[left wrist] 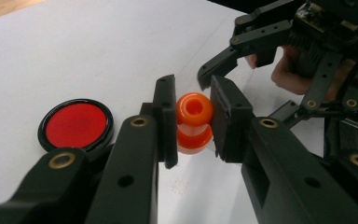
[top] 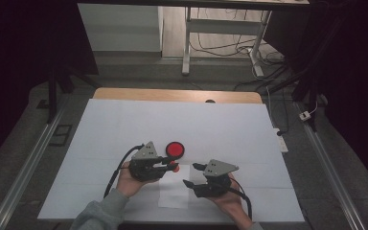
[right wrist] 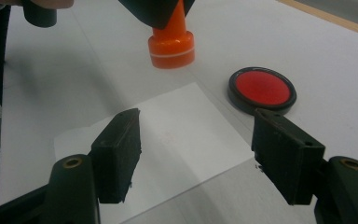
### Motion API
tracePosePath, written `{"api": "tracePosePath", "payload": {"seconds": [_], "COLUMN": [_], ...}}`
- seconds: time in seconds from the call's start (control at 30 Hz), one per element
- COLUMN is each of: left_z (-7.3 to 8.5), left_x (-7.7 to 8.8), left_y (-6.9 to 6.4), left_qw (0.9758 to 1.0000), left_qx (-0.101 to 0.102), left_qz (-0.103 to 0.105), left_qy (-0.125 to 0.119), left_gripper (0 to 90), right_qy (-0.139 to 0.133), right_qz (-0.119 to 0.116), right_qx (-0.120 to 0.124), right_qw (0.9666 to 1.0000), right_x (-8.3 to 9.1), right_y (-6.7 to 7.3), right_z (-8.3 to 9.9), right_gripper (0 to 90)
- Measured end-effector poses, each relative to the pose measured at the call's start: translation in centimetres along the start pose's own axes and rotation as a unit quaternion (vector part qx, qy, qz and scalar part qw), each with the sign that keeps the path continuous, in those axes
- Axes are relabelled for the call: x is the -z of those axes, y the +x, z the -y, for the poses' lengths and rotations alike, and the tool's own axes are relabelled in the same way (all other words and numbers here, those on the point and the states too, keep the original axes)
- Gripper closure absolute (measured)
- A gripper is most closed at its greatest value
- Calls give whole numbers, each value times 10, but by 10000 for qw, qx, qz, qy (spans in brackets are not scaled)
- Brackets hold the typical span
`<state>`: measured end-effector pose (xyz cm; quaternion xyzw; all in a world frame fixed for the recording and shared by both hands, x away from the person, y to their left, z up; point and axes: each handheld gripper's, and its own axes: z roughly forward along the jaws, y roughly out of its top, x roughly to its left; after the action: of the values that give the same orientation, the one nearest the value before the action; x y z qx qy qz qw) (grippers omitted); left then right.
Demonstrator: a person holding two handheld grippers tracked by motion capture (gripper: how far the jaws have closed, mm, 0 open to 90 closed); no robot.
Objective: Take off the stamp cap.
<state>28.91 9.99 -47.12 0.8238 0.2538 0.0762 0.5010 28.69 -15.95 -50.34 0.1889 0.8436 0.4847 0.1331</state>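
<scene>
Evidently the left gripper (left wrist: 193, 122) clamps the orange stamp (left wrist: 194, 122) above the paper slip (right wrist: 168, 135), ready to print; the right gripper (right wrist: 196, 154) stands wide, empty.

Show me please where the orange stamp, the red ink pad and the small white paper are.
orange stamp (left wrist: 194, 122), left gripper view, on its waisted handle between the jaws.
red ink pad (right wrist: 262, 88), right gripper view, on its red centre.
small white paper (right wrist: 177, 135), right gripper view, on its bare middle.

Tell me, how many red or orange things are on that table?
2. An orange stamp is clamped in the left claw, held above the small paper sheet. A round red ink pad in a black case lies on the white table cover just beyond.
</scene>
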Motion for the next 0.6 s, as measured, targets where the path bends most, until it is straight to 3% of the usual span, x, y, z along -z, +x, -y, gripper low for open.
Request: {"api": "tracePosePath", "payload": {"seconds": [0.6], "left_z": [0], "left_x": [-2], "left_y": [-1], "left_qw": [10000], "left_qx": [-41], "left_qz": [-2], "left_qy": [37], "left_gripper": [725], "right_qy": [21], "right_qz": [-66], "right_qx": [134], "right_qw": [9999], "right_x": [-24], "right_y": [12], "right_z": [-11], "right_gripper": [346]}}
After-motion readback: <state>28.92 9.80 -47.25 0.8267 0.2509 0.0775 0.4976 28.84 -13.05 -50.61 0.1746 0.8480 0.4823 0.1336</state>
